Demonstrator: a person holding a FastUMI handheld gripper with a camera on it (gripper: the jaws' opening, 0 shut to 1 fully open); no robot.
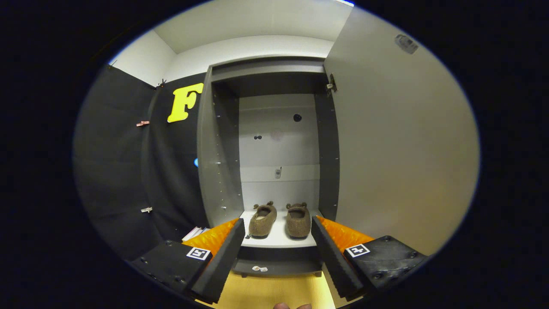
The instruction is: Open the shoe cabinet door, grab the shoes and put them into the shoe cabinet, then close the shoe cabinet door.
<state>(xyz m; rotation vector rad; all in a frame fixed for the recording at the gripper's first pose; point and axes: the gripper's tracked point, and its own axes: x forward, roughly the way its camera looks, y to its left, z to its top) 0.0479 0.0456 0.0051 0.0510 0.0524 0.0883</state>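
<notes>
So we've got the shoe cabinet [221, 171] dead ahead with its door [399, 141] swung wide open on the right-hand side, hinge [331, 83] up at the top corner. Nothing sits between us and the opening, just bare yellowish floor [274, 292] under the fingers. Our gripper [279, 257] has its fingers spread well apart, holding nothing. The two brown shoes [281, 219] are parked side by side on the white bottom shelf [279, 239], beyond the fingertips and framed in the gap between them. Both run lengthwise front to back, heels toward us, toes with the little ears pointing at the back panel [279, 141]. Left one's angled slightly.
</notes>
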